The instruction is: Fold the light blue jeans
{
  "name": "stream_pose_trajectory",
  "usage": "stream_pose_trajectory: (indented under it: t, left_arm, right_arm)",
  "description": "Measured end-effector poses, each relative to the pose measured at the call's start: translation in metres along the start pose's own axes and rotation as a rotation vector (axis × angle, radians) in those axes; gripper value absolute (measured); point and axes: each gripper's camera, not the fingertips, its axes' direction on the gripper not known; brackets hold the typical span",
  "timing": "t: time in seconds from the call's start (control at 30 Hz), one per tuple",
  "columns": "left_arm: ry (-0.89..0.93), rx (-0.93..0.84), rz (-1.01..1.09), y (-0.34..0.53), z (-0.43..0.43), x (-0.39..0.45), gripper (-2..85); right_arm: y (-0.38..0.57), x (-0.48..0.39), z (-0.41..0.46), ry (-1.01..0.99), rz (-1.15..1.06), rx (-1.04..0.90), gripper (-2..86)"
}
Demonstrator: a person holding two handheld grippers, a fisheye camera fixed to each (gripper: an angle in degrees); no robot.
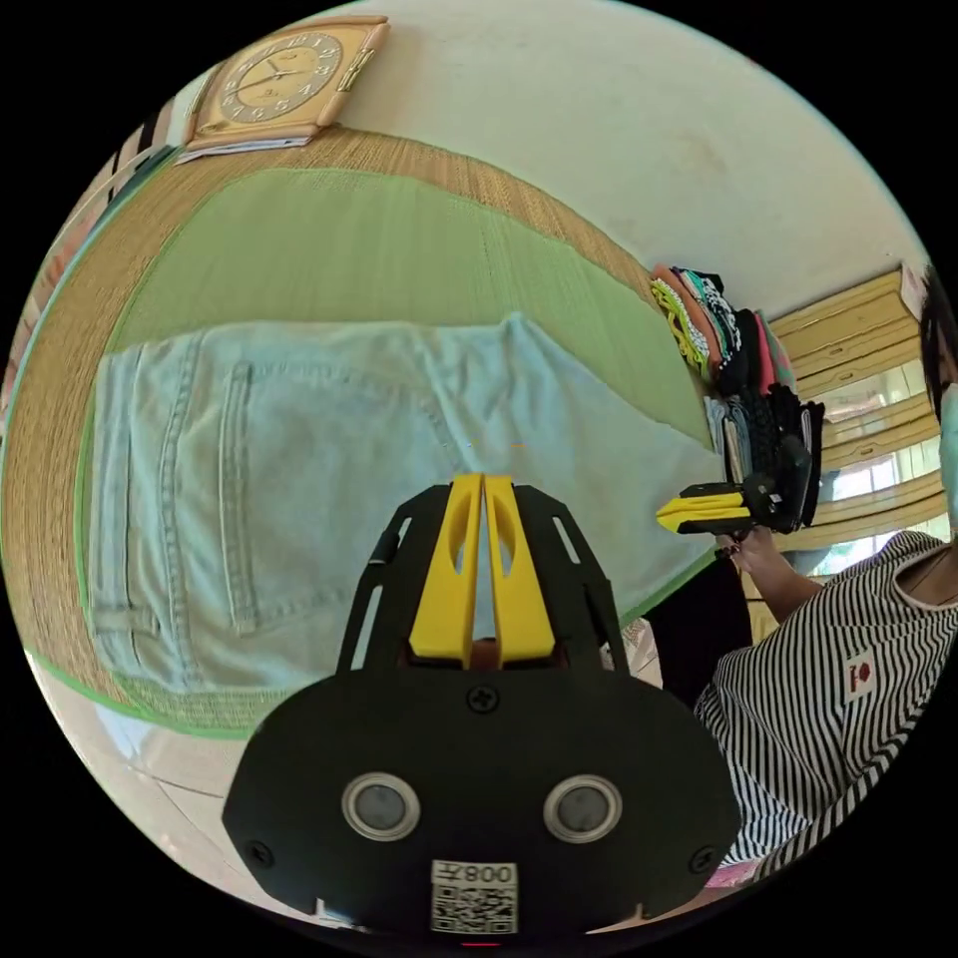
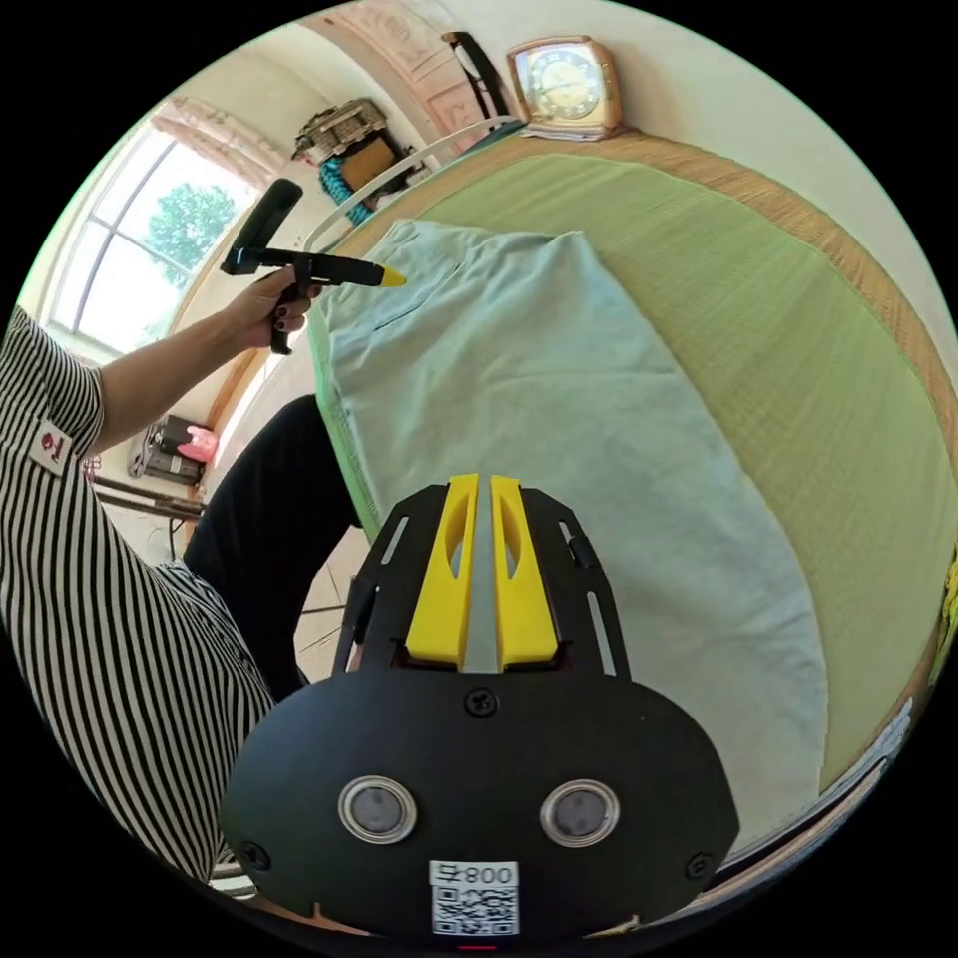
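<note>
The light blue jeans (image 1: pixel 319 449) lie flat on a green woven mat (image 1: pixel 349 249), folded lengthwise, with the waistband and a back pocket at the left of the left gripper view. My left gripper (image 1: pixel 484 481) hovers above the jeans, jaws shut with nothing between them. My right gripper (image 2: pixel 477 483) is shut too and held over the leg part of the jeans (image 2: pixel 559 419). Each gripper appears in the other view, held in a hand: the right gripper (image 1: pixel 667 514) near the mat's edge, the left gripper (image 2: pixel 396 278) above the waist end.
A stack of folded clothes (image 1: pixel 738 369) stands at the mat's far right edge. A clock (image 1: pixel 284 80) leans against the wall behind the mat. A person in a striped shirt (image 1: pixel 838 709) sits beside the mat; a window (image 2: pixel 130 239) is behind.
</note>
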Motion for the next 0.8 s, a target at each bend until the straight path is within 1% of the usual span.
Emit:
stream_pose_trajectory:
  t: [0.03, 0.07, 0.1, 0.17, 0.3, 0.33, 0.4, 0.43, 0.47, 0.5, 0.53, 0.57, 0.6, 0.7, 0.8]
  left_arm:
    - [-0.036, -0.016, -0.025, 0.011, 0.001, -0.004, 0.2]
    - [-0.116, -0.049, -0.085, 0.031, 0.004, -0.015, 0.1]
    - [-0.134, -0.045, -0.088, 0.047, 0.004, -0.024, 0.1]
    - [-0.097, -0.027, -0.137, 0.062, 0.001, -0.037, 0.1]
    - [-0.179, -0.038, -0.115, 0.076, 0.001, -0.038, 0.0]
    - [-0.165, -0.017, -0.108, 0.078, -0.002, -0.037, 0.1]
    - [-0.021, 0.051, -0.046, 0.089, -0.006, -0.033, 0.1]
    - [-0.030, 0.036, -0.039, 0.092, -0.004, -0.033, 0.1]
    - [-0.121, -0.072, -0.029, 0.099, 0.010, -0.034, 0.2]
    - [-0.160, -0.120, -0.012, 0.109, 0.019, -0.038, 0.2]
    - [-0.142, -0.088, -0.026, 0.115, 0.017, -0.040, 0.3]
    - [-0.105, -0.102, -0.060, 0.121, 0.013, -0.048, 0.4]
    - [-0.107, -0.046, -0.083, 0.130, 0.005, -0.053, 0.6]
    - [-0.075, 0.076, -0.160, 0.151, -0.017, -0.073, 1.7]
    - [-0.099, 0.111, -0.259, 0.170, -0.026, -0.099, 3.8]
  right_arm:
    - [0.001, -0.008, 0.016, -0.023, -0.016, -0.053, 1.2]
    - [0.003, -0.011, 0.024, -0.019, -0.019, -0.073, 1.1]
    - [0.011, -0.015, 0.025, -0.001, -0.023, -0.010, 0.9]
    - [0.013, -0.014, 0.028, -0.013, -0.004, -0.030, 0.6]
    - [0.010, -0.022, 0.035, 0.020, -0.029, -0.087, 0.3]
    - [0.007, -0.024, 0.036, 0.027, -0.026, -0.107, 0.3]
    - [0.006, -0.027, 0.040, 0.025, -0.014, -0.128, 0.3]
    - [0.007, -0.028, 0.046, 0.024, -0.008, -0.149, 0.3]
    - [0.008, -0.030, 0.047, 0.029, -0.007, -0.140, 0.4]
    - [0.011, -0.031, 0.049, 0.034, -0.007, -0.130, 0.4]
    - [0.011, -0.031, 0.050, 0.023, 0.005, -0.133, 0.6]
    - [0.010, -0.031, 0.051, 0.015, 0.016, -0.143, 0.6]
    - [0.006, -0.031, 0.050, 0.008, 0.025, -0.160, 0.9]
    - [-0.013, -0.048, 0.039, 0.015, -0.021, -0.053, 2.3]
    - [-0.051, -0.070, 0.048, -0.010, -0.096, -0.005, 6.7]
